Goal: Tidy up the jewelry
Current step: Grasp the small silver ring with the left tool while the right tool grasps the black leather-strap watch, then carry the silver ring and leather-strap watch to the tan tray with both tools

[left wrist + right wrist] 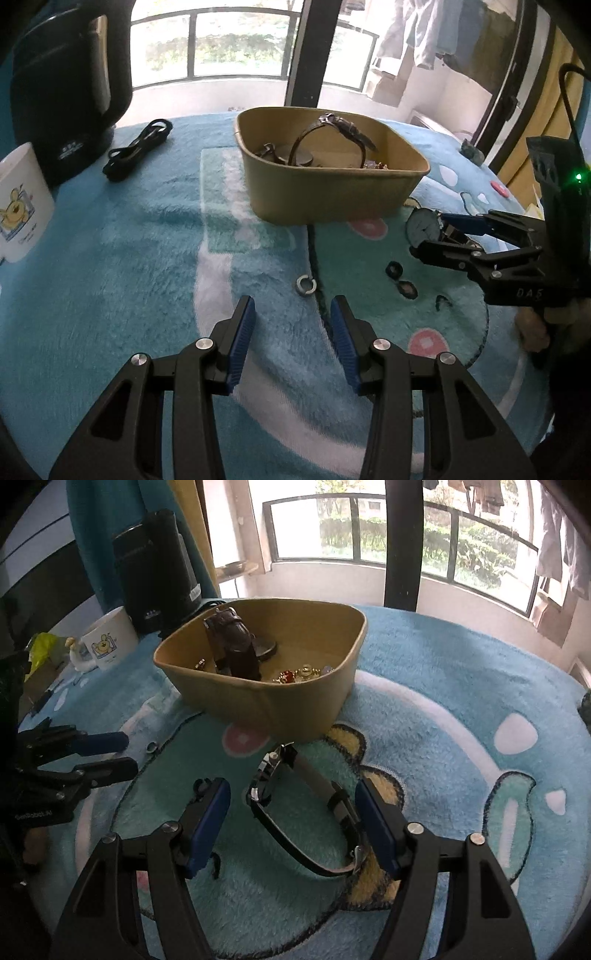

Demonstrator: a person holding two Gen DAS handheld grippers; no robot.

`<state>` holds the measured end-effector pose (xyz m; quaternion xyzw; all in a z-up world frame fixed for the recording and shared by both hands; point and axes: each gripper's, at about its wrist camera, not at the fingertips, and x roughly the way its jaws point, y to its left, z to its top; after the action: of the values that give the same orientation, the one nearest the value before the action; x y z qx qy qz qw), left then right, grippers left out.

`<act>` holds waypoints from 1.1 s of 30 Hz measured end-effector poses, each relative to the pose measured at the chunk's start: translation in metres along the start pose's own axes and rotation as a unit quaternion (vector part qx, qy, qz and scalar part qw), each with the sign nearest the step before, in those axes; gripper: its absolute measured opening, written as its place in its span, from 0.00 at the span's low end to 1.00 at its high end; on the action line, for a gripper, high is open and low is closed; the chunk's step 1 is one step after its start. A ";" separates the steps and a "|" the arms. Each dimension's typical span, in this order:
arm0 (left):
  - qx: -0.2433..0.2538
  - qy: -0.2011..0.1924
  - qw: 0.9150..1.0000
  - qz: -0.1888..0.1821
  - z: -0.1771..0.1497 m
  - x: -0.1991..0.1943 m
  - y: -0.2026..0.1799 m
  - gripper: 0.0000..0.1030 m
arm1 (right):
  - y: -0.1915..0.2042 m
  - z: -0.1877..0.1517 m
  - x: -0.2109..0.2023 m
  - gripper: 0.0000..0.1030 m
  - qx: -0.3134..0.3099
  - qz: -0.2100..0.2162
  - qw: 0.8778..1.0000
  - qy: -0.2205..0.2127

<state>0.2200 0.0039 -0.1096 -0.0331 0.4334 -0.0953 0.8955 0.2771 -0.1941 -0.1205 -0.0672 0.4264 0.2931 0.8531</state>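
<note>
Wristwatch (306, 812) lies between the spread fingers of the right claw (293, 823), unpinched. Left claw (291, 328) hovers spread, a ring (305, 285) just ahead; the tan box (295, 709) stands beyond.

Between the right gripper's blue pads (380, 834) lies a black-strapped watch (306, 812) on a fluffy turquoise rug (443, 738) patterned with white, pink and yellow. Beyond the jaws, a tan bowl (295, 709) holds a dark brown watch (232, 646) and red-and-gold jewelry (295, 675).

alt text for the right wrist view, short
The open right gripper straddles a black-strapped wristwatch lying on a fluffy blue cartoon rug. Behind it, a tan paper bowl holds a brown-strapped watch and gold jewelry. The left gripper hovers open at left.
</note>
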 end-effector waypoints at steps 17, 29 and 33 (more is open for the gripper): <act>0.055 0.000 0.998 0.020 0.012 0.012 -0.014 0.15 | -0.002 -0.001 -0.003 0.36 0.001 -0.016 1.000 -0.007; 0.067 -0.001 0.997 0.028 0.011 0.012 -0.019 0.14 | -0.005 -0.001 -0.008 0.34 0.010 -0.017 1.000 -0.018; 0.066 -0.002 0.997 0.028 0.011 0.010 -0.019 0.14 | -0.006 -0.001 -0.011 0.33 0.009 -0.021 1.000 -0.022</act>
<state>0.2321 -0.0172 -0.1081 0.0383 0.4246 -0.0988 0.8991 0.2744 -0.2037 -0.1139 -0.0621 0.4090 0.2727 0.8686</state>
